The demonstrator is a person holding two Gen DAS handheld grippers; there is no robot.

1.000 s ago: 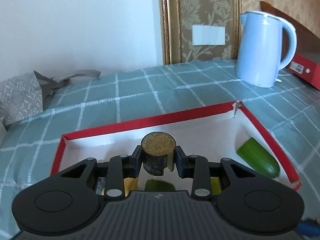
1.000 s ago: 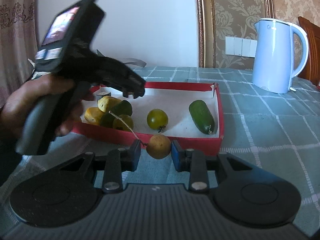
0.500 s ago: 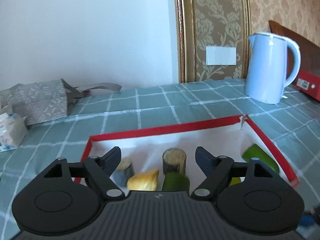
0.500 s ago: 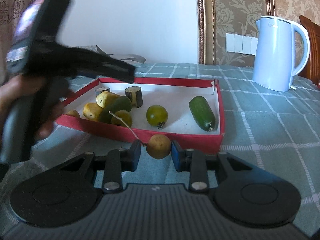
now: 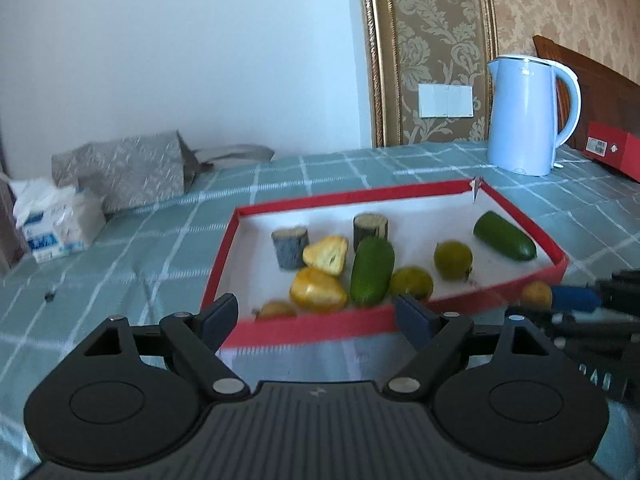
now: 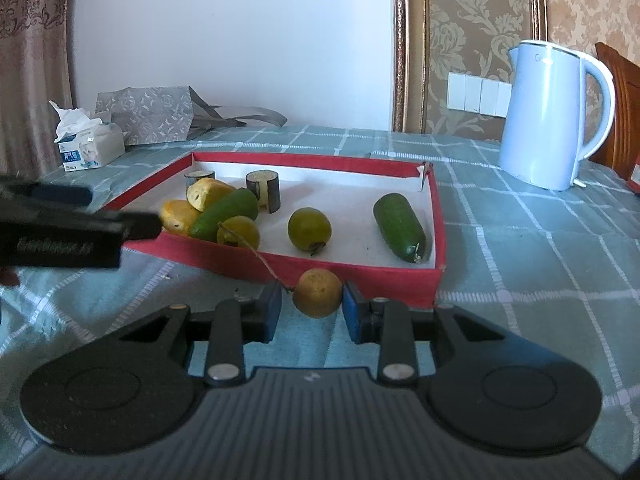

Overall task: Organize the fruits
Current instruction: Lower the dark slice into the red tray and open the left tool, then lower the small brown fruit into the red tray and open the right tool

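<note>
A red-walled tray (image 5: 360,196) with a white floor sits on the checked cloth. In it lie two green cucumbers (image 5: 372,272) (image 5: 505,236), two round green fruits (image 5: 453,259), yellow pieces (image 5: 325,255) and two dark cut cylinders (image 5: 370,229). My left gripper (image 5: 316,312) hangs just before the tray's near wall; its jaws are opening and hold nothing. My right gripper (image 6: 312,306) stays in front of the tray's near right corner, shut on a small brown round fruit (image 6: 318,298) with a thin stalk. The left gripper (image 6: 72,232) also shows at the left of the right wrist view.
A pale blue kettle (image 6: 548,116) stands behind the tray to the right. A tissue pack (image 6: 90,146) and a grey patterned bag (image 6: 148,114) lie at the back left. A red box (image 5: 612,148) sits at the far right edge.
My left gripper let go of the dark cylinder, which now stands in the tray, opened wide and drew back to the tray's near side. The right gripper and its fruit stayed put.
</note>
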